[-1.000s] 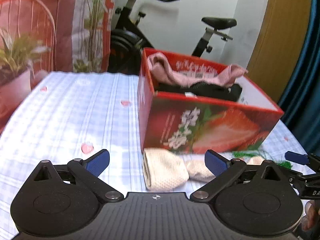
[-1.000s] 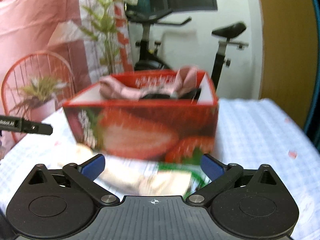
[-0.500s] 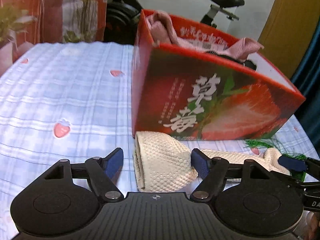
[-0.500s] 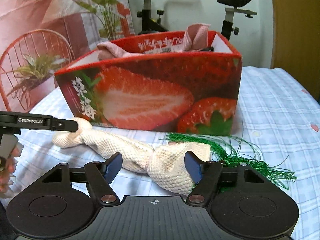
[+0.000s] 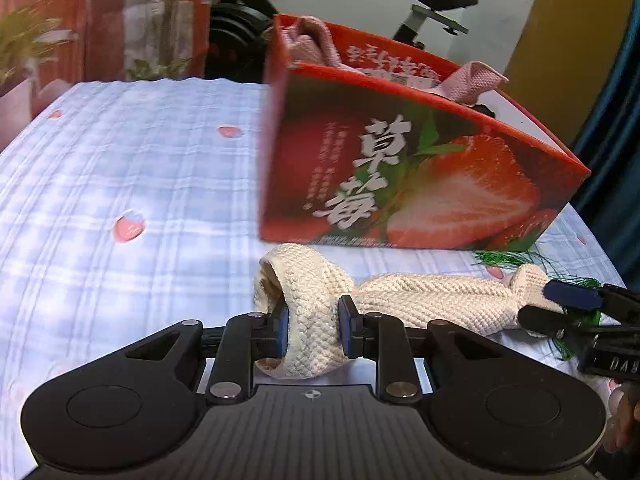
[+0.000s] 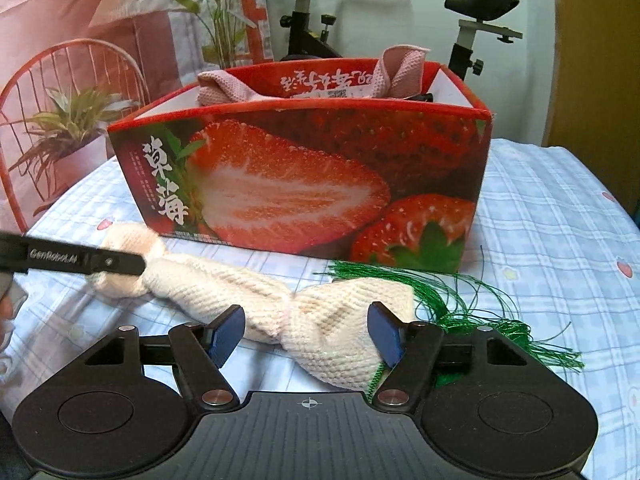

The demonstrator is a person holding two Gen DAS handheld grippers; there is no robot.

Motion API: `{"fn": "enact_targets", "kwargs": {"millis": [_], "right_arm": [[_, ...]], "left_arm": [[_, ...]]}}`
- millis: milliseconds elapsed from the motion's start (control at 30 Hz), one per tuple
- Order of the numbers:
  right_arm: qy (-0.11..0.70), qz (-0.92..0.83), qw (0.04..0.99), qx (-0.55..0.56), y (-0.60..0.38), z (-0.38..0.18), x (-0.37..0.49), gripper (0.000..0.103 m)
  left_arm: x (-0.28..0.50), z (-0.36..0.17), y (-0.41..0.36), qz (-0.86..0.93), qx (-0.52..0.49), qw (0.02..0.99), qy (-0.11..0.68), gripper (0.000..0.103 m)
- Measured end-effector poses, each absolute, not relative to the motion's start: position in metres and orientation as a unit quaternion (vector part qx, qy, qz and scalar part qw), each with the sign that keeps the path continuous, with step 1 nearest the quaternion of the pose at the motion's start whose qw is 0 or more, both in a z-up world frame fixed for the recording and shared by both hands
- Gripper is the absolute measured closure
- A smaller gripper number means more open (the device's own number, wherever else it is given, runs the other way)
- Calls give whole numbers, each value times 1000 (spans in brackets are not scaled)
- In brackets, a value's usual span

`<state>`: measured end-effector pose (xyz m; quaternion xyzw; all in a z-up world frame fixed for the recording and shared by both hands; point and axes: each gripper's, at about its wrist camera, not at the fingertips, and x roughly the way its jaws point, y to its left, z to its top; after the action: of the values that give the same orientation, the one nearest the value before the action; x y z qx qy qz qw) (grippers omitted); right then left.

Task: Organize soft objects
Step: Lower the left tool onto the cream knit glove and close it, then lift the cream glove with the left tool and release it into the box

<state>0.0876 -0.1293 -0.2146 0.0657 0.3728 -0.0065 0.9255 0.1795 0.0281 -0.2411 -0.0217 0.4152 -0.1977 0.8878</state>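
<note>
Gripping one end of the cream knitted cloth [image 5: 420,300], my left gripper [image 5: 312,330] has just closed, its pads pinching the folded knit between them. My right gripper [image 6: 306,334] straddles the opposite end; its jaws have narrowed but the left pad stands clear, so I judge it not yet clamped. Lying on the checked table [image 6: 560,220] just before the red strawberry-printed cardboard box [image 6: 304,184], the cloth runs lengthwise along the box's front, from one gripper to the other, green thread tassel [image 6: 472,312] beside it.
</note>
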Motion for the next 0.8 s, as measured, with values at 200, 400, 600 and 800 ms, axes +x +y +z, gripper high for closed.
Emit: {"fn": "enact_targets", "kwargs": {"millis": [200, 400, 600, 800], "right_arm": [[369, -15, 926, 82, -136, -212, 86, 39], [375, 11, 923, 83, -130, -216, 91, 49], [391, 24, 917, 71, -119, -219, 104, 50], [398, 22, 912, 94, -126, -219, 112, 57]], "left_arm": [[167, -241, 54, -160, -45, 892, 419, 77], [158, -243, 60, -152, -44, 895, 418, 77], [160, -243, 54, -148, -39, 896, 416, 77], [157, -244, 55, -147, -39, 898, 413, 77]]}}
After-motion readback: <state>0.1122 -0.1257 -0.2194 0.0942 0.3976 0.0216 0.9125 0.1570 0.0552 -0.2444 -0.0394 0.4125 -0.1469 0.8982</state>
